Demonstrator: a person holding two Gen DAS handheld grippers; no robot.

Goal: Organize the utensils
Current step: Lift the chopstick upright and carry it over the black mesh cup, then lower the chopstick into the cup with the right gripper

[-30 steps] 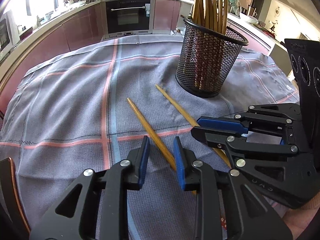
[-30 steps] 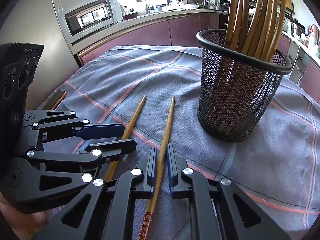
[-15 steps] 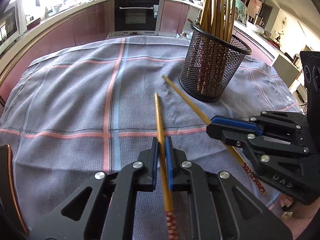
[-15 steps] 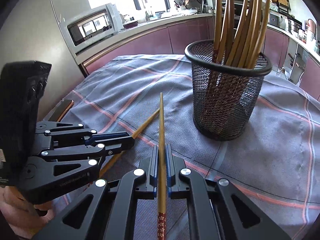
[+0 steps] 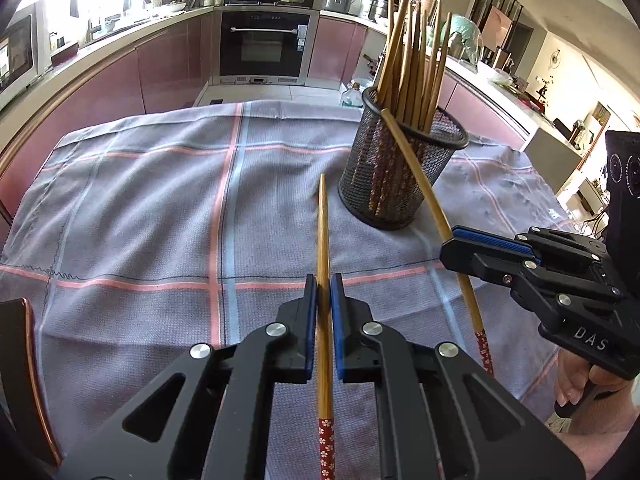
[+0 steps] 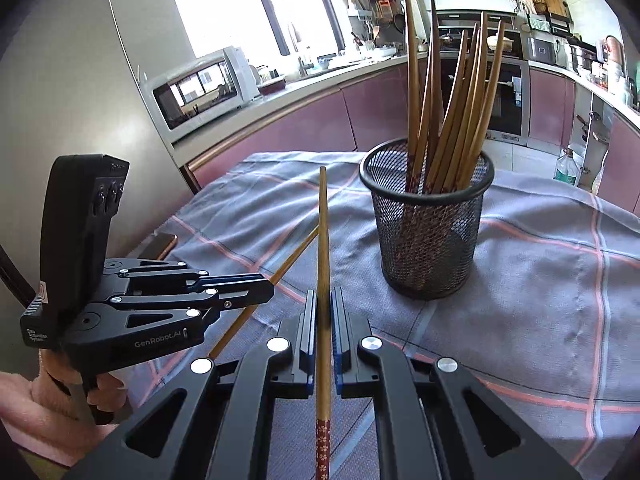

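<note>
Bamboo chopsticks are the business here: the left hand-held gripper (image 5: 324, 280) is clamped tight on one chopstick (image 5: 323, 240), whose plain tapered end points forward over the cloth while its red flowered end runs back under the jaws. That left gripper's jaws have just been closing, and the stick sits pinched between its blue pads. The right hand-held gripper (image 6: 324, 294) is likewise closed hard on a second chopstick (image 6: 322, 240), gripped partway along its length so that the thin end rises ahead of the jaws and the red patterned end trails toward the camera. Both sticks are lifted clear of the grey checked cloth (image 5: 140, 208) that covers the tabletop. In the left wrist view the right gripper's stick slants up across the front of the black mesh holder (image 5: 392, 176), with its tip at the holder's rim; whether it touches the rim cannot be told. The holder stands upright on the cloth and is already full of chopsticks standing with their thin ends up (image 6: 448, 112). A person's hand (image 5: 584, 384) shows below the right gripper's body at the edge of the left wrist view.
</note>
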